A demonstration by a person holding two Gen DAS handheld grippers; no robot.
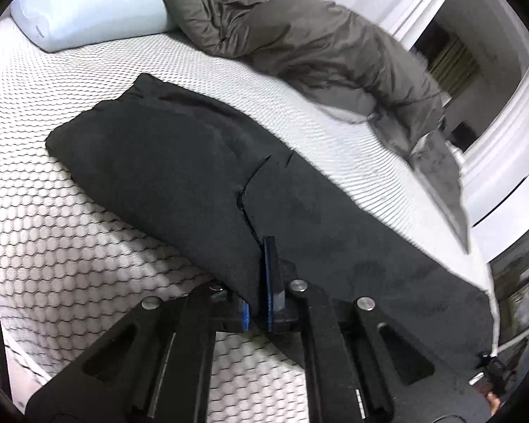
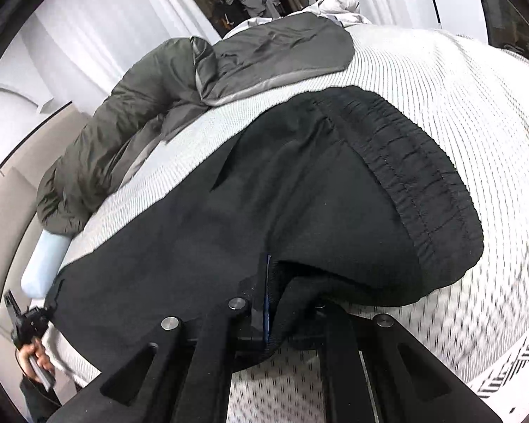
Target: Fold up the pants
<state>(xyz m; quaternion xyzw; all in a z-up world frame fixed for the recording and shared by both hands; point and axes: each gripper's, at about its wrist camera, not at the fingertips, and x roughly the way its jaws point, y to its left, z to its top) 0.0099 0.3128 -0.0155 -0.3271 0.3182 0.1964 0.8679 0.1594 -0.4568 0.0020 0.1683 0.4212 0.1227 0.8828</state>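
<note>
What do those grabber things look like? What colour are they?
Both are black. The left gripper has flat black linkage bars with slot-shaped cutouts, round silver pins at the joints, and fingers edged with blue pads. A thin dark cable curves past its left side. The right gripper looks the same: black bars, silver pins, a thin blue strip on its finger.

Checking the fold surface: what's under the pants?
The pants lie on the white textured mattress, which shows all around them. Whatever sits directly beneath the fabric is covered. Both grippers, left and right, pinch the near edge.
</note>
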